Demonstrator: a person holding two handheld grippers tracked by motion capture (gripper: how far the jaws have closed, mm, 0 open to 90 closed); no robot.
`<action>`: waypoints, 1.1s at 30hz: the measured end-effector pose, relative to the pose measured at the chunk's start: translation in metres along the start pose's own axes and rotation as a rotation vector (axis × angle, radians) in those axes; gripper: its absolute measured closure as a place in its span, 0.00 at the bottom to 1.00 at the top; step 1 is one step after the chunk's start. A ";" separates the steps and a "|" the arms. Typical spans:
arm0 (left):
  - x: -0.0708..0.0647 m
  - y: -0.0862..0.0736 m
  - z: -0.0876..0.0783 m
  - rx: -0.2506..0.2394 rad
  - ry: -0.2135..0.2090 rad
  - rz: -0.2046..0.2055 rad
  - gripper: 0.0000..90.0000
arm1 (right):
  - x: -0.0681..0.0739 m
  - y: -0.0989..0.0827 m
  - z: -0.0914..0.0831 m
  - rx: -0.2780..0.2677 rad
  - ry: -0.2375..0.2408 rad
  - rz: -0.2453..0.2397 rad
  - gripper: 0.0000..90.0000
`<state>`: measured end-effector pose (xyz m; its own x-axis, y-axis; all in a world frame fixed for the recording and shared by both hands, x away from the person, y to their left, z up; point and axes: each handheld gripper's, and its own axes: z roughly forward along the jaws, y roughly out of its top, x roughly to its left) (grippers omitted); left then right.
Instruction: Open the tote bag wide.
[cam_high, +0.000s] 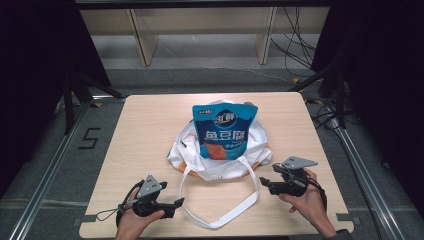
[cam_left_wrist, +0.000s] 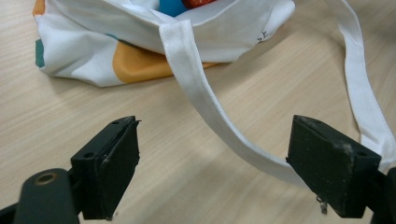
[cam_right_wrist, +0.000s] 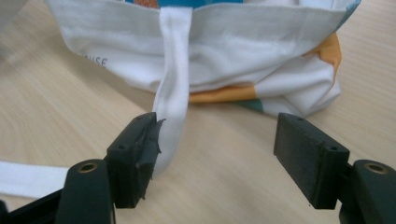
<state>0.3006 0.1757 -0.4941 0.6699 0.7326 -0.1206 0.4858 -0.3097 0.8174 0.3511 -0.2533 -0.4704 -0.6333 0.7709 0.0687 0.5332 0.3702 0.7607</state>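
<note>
Your left hand-held gripper (cam_high: 176, 203) rests low on the counter (cam_high: 145, 130) near its front edge, jaws spread wide and holding nothing. In the left gripper view the white strap (cam_left_wrist: 205, 100) of the tote bag (cam_left_wrist: 93, 51) runs slantwise through the gap and passes behind the far jaw, so closing from here may catch only its edge, or pinch the counter instead.

In the middle sits the tote bag, slumped and crumpled, with a blue snack pouch (cam_high: 225, 131) standing upright out of its mouth. The strap loops forward toward you between both hands. The pouch looks top-heavy; any tug on the strap could tip it over or drag the whole bag.

Your right hand-held gripper (cam_high: 262, 181) lies just beside the strap's right end, jaws also wide and empty. In the right gripper view the strap brushes the inner face of one jaw, whose pad looks torn, so grip there may slip.
</note>
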 end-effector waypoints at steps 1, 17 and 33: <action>-0.001 -0.001 -0.001 0.008 -0.001 -0.005 0.18 | 0.001 -0.002 -0.002 0.008 -0.001 0.000 0.35; -0.010 -0.011 -0.002 0.036 0.028 -0.027 0.18 | 0.016 -0.043 -0.026 0.063 0.016 0.025 0.35; -0.005 -0.011 -0.002 0.068 0.035 0.010 0.18 | 0.012 -0.054 -0.030 0.076 -0.001 -0.007 0.35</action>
